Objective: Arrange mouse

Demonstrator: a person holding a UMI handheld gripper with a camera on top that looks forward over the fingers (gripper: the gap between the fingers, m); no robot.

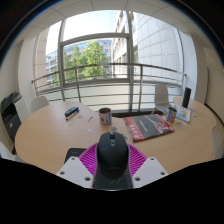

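Between the gripper's (112, 165) spread fingers sits the black mouse (111, 152), its sides against the pink pads (90, 158), apparently pinched and raised over the table (50, 130). Just beyond it stands a mug (105, 116); to the right lies a magazine (147, 125).

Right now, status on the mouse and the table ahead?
Hand-held gripper shut on black mouse. Mouse held above round wooden table. Dark mug and red mat lie beyond.
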